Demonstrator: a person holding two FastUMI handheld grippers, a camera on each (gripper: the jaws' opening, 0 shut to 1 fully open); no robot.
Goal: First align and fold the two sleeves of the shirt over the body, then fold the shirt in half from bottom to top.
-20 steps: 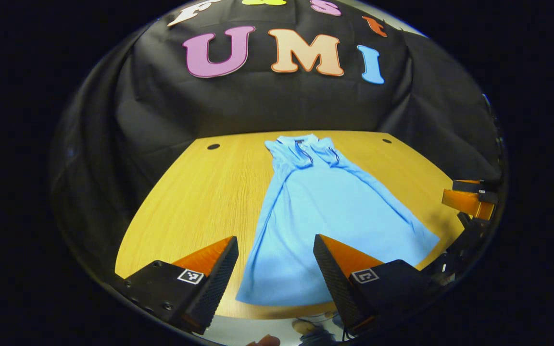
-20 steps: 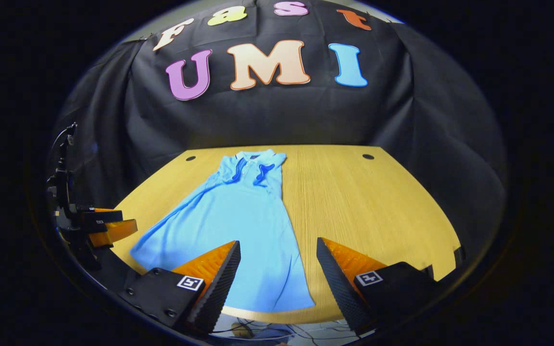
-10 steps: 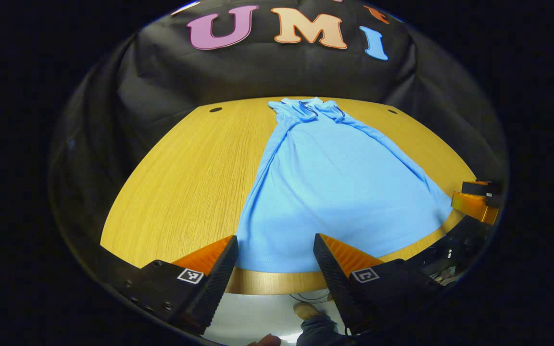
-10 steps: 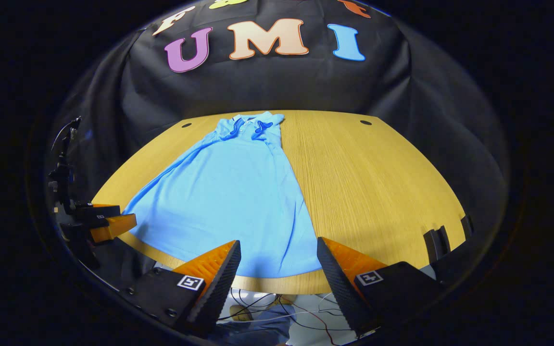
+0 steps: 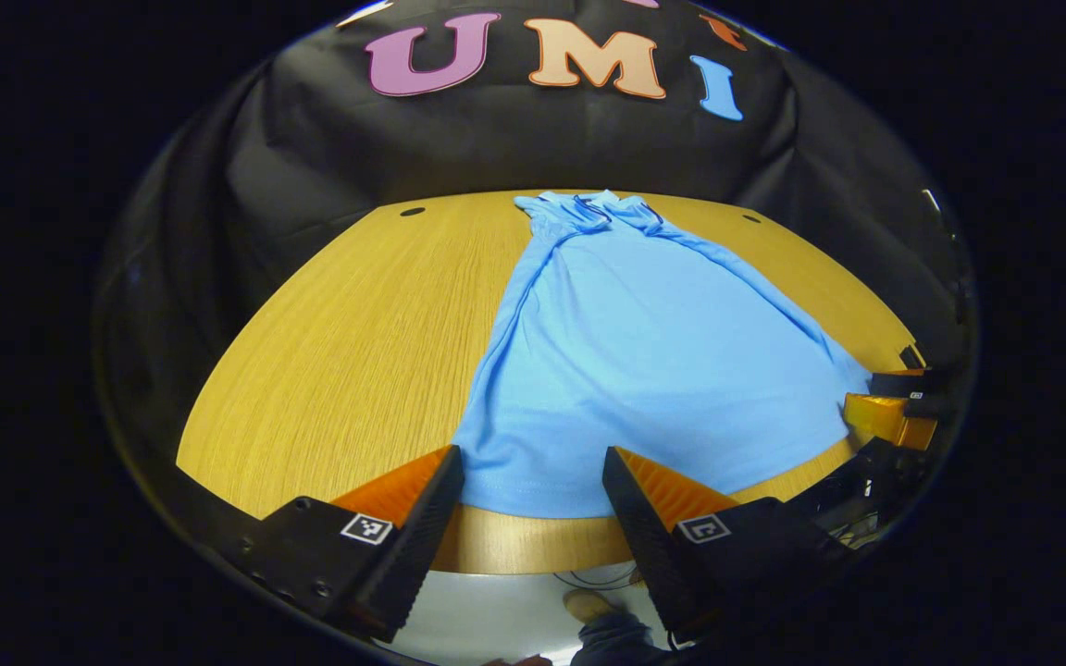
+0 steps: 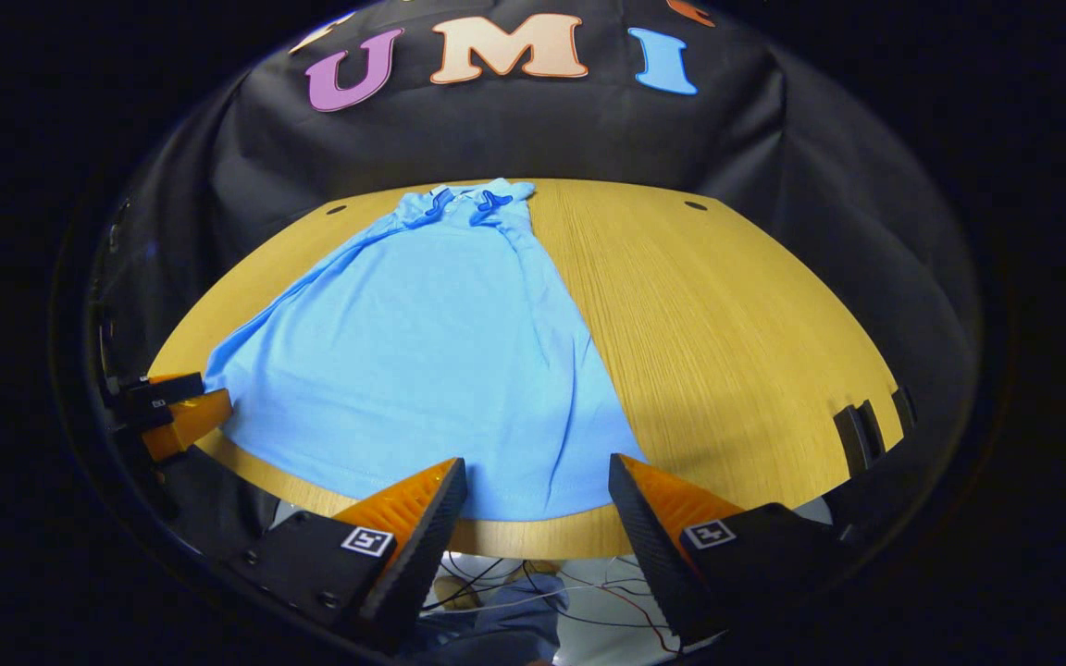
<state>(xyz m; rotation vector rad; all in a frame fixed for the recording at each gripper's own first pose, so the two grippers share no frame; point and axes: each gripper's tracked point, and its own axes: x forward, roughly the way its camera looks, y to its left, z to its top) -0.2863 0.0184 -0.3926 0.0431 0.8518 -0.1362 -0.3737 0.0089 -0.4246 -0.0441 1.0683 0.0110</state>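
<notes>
Left claw: our left gripper stands wide open with nothing between its fingers, poised at the near edge of the table, right over the shirt's bottom hem.
Right claw: our right gripper is likewise wide open and empty, at the same hem toward the shirt's other bottom corner.
Shirt: the blue shirt lies flat on the table, collar at the far end by the booth wall, hem along the near edge in front of us. It looks narrow, so we judge the sleeves are already folded in over the body.
Step in hand: we take it that we are setting up the bottom-to-top fold, each claw about to take one hem corner.
How to do it well: we should come down level, close on all layers at each corner, and grip both sides at matching spots so the fold line stays square. Lift only enough to clear the cloth, then carry the hem straight toward the collar, both hands at one pace.
Risk: catching just the top layer, or dragging the shirt off the table edge.
</notes>
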